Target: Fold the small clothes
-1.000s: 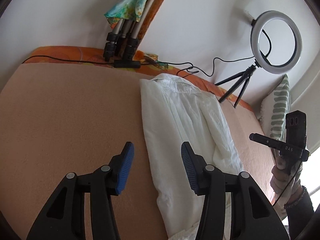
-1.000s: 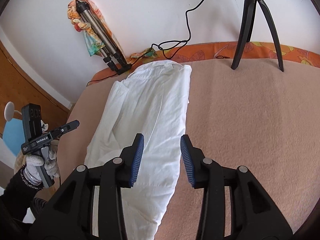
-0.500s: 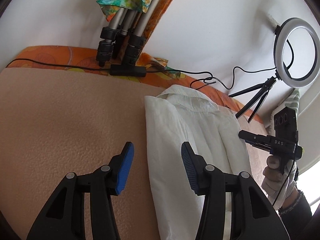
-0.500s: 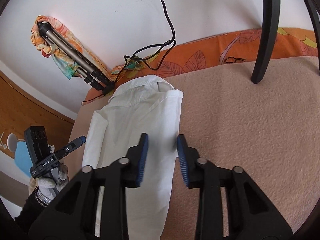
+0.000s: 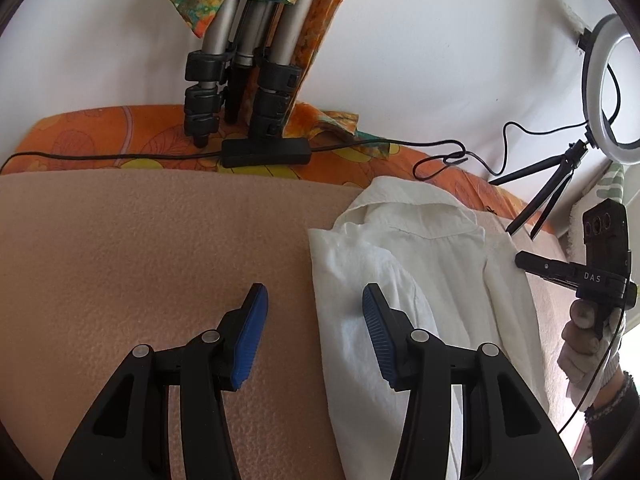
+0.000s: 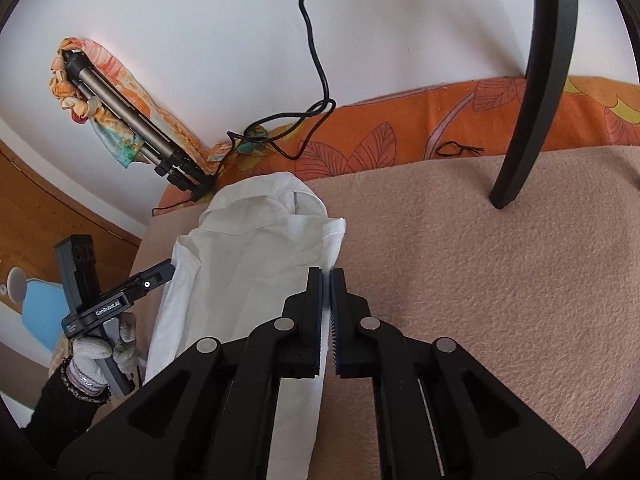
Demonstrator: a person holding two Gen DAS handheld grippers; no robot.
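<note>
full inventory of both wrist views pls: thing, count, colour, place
shirt: 1, white, folded lengthwise on the blanket, collar toward the wall
blanket: 1, peach, covering the bed
bedsheet: 1, orange leaf print, strip along the wall
folded tripod: 1, silver and black, wrapped in a colourful scarf, leaning on the wall
ring light: 1, white on a small black tripod, bed's far edge
cable: 1, black, along the sheet
left gripper: black, blue pads, jaws open astride the shirt's edge
right gripper: black, jaws shut on the shirt's edge
</note>
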